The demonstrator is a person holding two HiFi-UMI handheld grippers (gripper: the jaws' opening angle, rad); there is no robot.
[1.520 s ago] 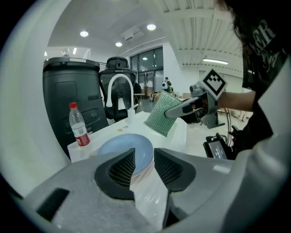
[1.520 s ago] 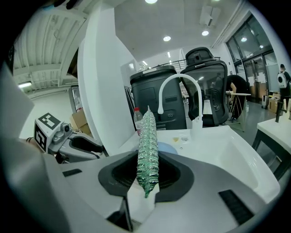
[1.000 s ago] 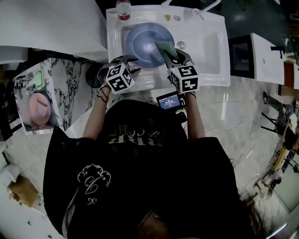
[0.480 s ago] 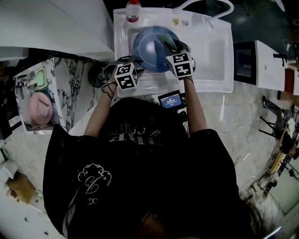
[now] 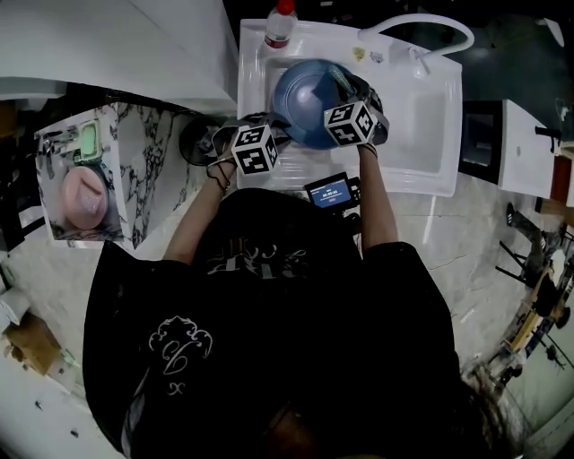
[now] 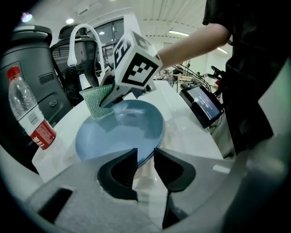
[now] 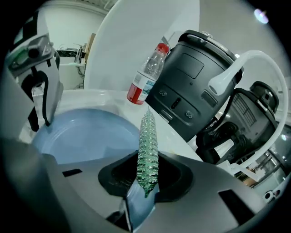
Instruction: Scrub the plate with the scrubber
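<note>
free: sink (image 5: 421, 125) right half | blocked: plate (image 5: 303, 94) fills left; bottle (image 5: 280, 21) back-left rim; faucet (image 5: 430, 17) arches over back

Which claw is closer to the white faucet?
Right. The right claw, squeezing the green scrubber, is at the far side of the blue plate, toward the faucet. The left claw grips the plate's near rim, farther from it.

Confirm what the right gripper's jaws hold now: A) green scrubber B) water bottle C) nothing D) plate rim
A: in the right gripper view the green scrubber stands edge-on, clamped between the jaws of the right gripper, above the blue plate.
</note>
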